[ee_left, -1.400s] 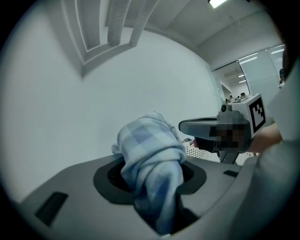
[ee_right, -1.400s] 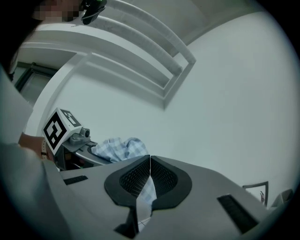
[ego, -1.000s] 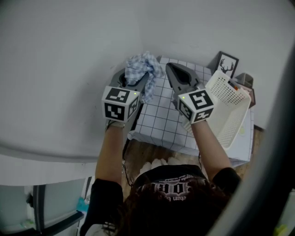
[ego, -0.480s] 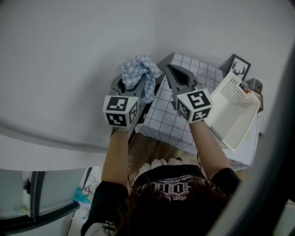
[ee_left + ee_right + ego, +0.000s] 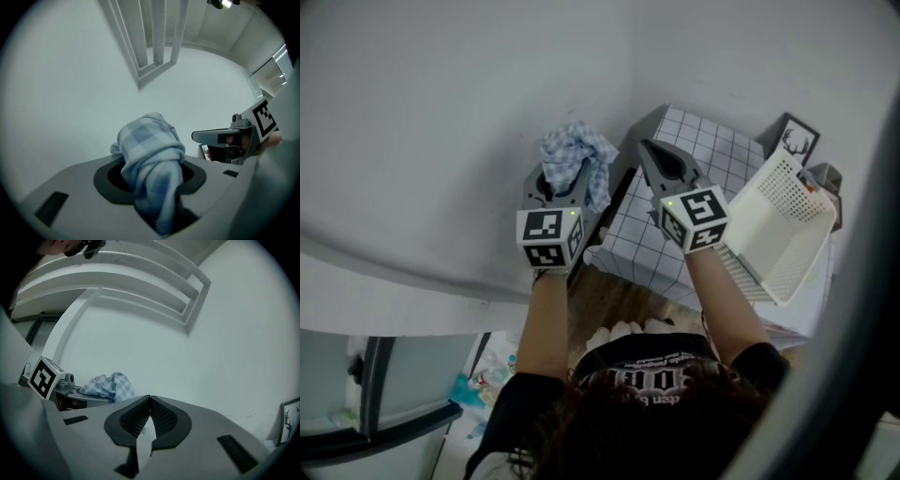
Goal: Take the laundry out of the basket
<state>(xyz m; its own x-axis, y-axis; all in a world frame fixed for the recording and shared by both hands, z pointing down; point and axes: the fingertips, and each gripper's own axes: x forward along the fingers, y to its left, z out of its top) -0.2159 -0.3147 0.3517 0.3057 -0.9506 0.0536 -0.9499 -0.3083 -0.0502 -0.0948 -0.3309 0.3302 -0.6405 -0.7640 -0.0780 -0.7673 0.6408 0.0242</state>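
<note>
Between the jaws of the left gripper point(image 5: 150, 177), which stand part-way apart and are clenched on it, sits a bunched blue-and-white checked cloth point(image 5: 151, 154). It fills the gap from pad to pad. A rounded lump of it swells up above the jaws and past their tips, while a narrower twisted tail drops down through the gap, so its long axis runs up and down across the level jaws. From the head view the tail hangs down the gripper's right side. The right gripper point(image 5: 150, 414) is just beside it with its jaws pressed together at the tips and nothing between them. The cloth is out of the white basket point(image 5: 787, 230) and well apart from it, held off the left edge of the grid-patterned bench point(image 5: 698, 155). The basket stands tilted at the bench's right end, near a small framed deer picture point(image 5: 795, 142).
</note>
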